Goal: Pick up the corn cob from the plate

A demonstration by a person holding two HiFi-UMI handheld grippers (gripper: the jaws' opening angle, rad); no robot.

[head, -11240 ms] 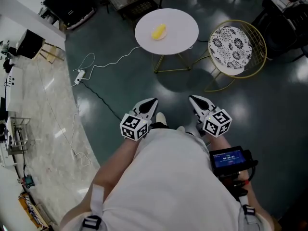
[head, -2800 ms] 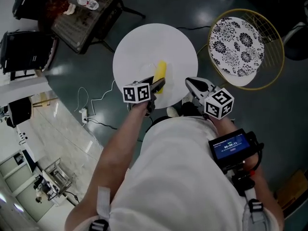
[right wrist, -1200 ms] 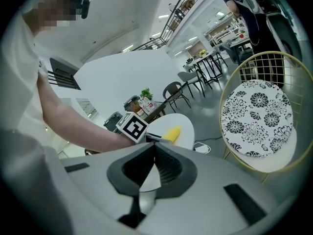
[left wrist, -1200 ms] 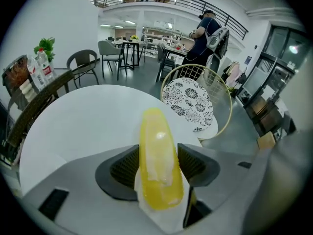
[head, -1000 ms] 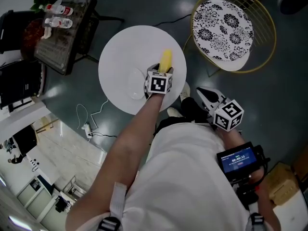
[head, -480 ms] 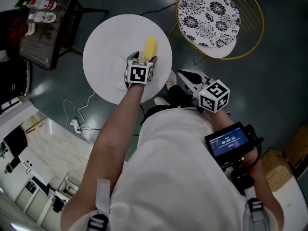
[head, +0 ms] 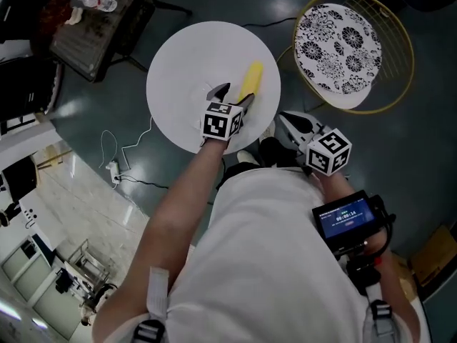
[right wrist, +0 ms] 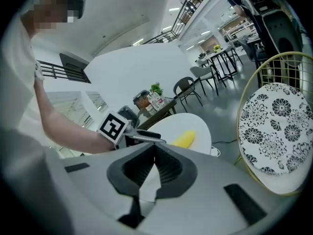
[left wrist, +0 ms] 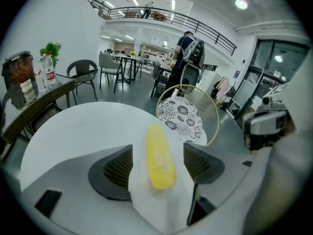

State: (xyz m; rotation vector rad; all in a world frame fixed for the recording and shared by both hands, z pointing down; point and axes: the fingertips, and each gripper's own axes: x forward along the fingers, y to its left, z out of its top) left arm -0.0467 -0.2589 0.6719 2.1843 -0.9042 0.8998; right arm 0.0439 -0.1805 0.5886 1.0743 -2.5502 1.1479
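- Closest to the body, just off the table (head: pixel 193 56)'s near right edge, the right gripper (head: pixel 284 120) is hanging idle, its jaws pressing together on nothing.
- Over the table's near right part, the left gripper (head: pixel 233 95) is hovering, tilted downward. Its jaws have just been opening and are now standing wide. The cob is showing in the gap between them, ahead and below, with neither pad touching it.
- Just beyond, the corn cob (head: pixel 251 81) is lying flat close to the table's right edge. Its long axis is running away from the person and leaning slightly toward the chair (head: pixel 339 45), nearly in line with the left gripper, so the jaws are lining up across its width.
- The left hand is much the nearer, so the pick is probably calling for it to lower and close.
- The left gripper view is showing clear gaps on both sides of the cob (left wrist: pixel 159 155), which the head view is not resolving. The right gripper view is catching the cob (right wrist: pixel 185 139) side-on.
- No view is making clear whether a plate is lying under it.
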